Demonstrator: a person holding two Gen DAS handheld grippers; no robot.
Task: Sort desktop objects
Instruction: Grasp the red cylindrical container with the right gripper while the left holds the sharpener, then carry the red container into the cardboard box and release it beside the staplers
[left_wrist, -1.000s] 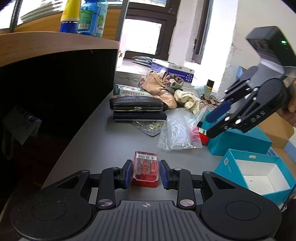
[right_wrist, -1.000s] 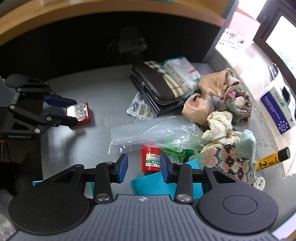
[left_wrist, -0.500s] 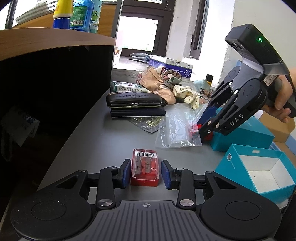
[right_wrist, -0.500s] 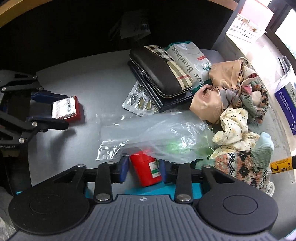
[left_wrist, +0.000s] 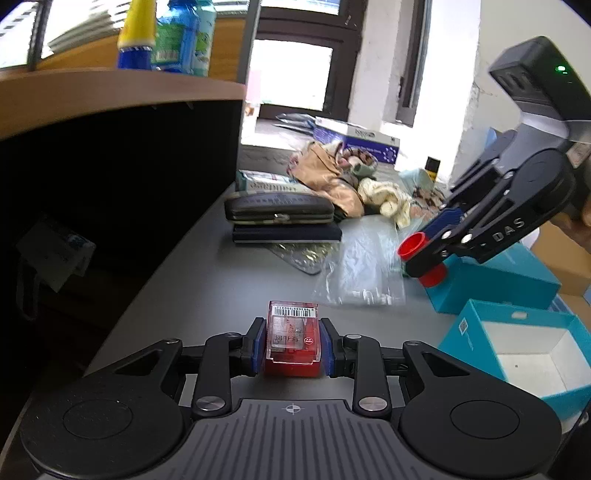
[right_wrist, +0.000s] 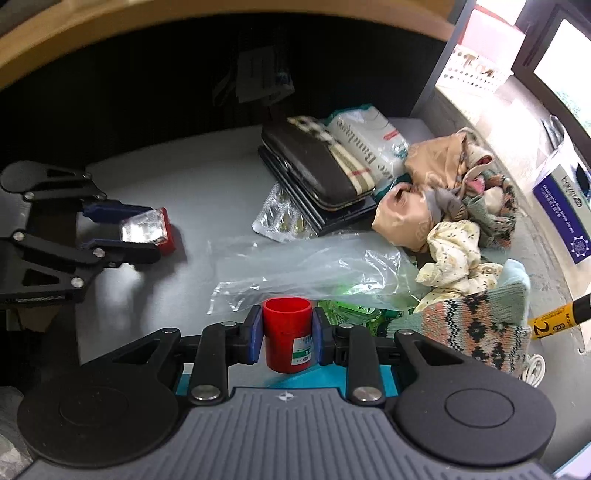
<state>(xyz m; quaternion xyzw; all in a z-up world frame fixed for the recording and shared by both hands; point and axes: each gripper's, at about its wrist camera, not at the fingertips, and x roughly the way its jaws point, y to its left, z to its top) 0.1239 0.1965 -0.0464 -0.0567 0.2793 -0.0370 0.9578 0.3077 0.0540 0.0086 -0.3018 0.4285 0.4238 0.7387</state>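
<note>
A small red box with a clear barcoded lid sits between the blue pads of my left gripper. The jaws are closing and both pads press its sides; its far end is tipped up from the grey desk. In the right wrist view, that box and left gripper are at the left. My right gripper has its jaws closing on an upright red bottle with a green-and-white label, pads against both sides. The left wrist view shows the right gripper holding the bottle above a teal lid.
An open teal box and its lid lie at the right. A clear plastic bag, blister pack, dark wallet case and heap of socks crowd the desk's far side. A wooden shelf overhangs left.
The left pads have closed onto the red box and its far end has tipped up. The right gripper came down around the red bottle, closed on it and raised it clear of the plastic bag.
</note>
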